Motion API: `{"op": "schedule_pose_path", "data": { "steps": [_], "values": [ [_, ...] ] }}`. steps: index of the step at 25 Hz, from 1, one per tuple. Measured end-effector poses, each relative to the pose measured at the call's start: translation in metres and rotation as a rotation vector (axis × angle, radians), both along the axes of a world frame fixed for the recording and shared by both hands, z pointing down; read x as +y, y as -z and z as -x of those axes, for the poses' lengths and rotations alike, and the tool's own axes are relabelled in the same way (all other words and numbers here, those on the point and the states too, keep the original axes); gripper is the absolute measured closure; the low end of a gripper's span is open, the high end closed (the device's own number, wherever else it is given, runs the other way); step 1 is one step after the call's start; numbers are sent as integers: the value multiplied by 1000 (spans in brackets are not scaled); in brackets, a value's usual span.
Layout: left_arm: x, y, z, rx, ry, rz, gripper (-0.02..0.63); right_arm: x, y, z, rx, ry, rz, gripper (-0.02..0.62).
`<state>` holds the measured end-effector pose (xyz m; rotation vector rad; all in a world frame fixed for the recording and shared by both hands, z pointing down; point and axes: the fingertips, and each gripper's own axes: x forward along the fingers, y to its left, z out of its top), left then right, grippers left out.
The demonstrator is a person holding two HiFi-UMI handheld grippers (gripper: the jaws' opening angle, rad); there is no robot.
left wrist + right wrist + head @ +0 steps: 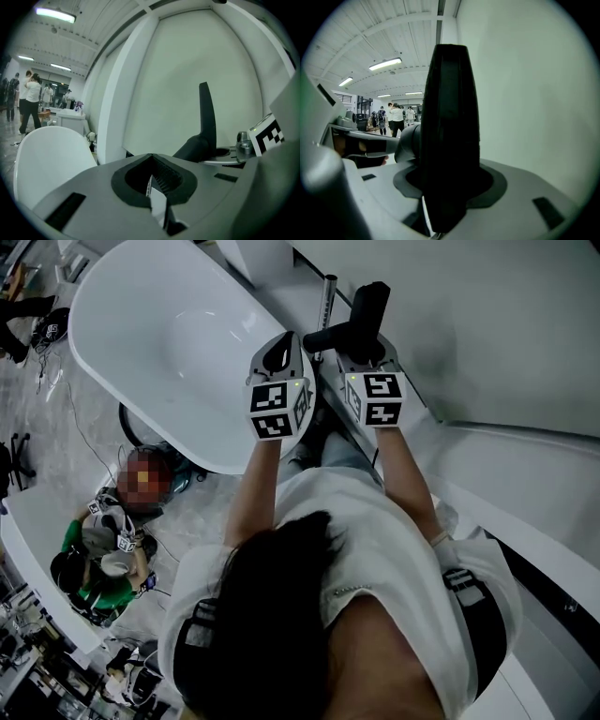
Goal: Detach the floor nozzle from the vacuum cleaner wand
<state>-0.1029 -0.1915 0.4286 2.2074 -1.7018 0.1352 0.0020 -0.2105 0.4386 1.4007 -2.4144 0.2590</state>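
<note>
Fingers of the left gripper [152, 161] are pressed together with nothing between them, their dark ribbed pads meeting in a closed point in the left gripper view. The right gripper [450, 190] has its fingers set wide and clamped on the black plastic floor nozzle [450, 131], which rises between them as a tall, dark, rounded slab and fills the middle of the right gripper view. In the head view the two grippers are held out side by side in front of the person, the left gripper [281, 348] just beside the right gripper [364, 352], with the nozzle [367, 307] sticking out beyond the right one and its black neck reaching across toward a slim grey metal wand tube [328, 306]. Whether the neck joins that tube I cannot tell. From the left gripper view the nozzle [206, 117] stands upright to the right, against a plain white wall [187, 70]. A large white oval bathtub [103, 352] lies to the left, below the left gripper. A person in green [98, 559] sits on the grey floor near the tub.
</note>
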Motion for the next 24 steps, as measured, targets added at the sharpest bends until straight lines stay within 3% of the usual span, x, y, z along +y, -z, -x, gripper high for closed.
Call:
{"op": "schedule_pose_path", "data": {
  "steps": [10,24],
  "values": [
    [12,3,-14,12,20,-12,601,15,4,-13,21,0,-16,379],
    [27,-8,-4,-19,23,-17,601,29,-2,-2,19,13,-34,379]
  ]
}}
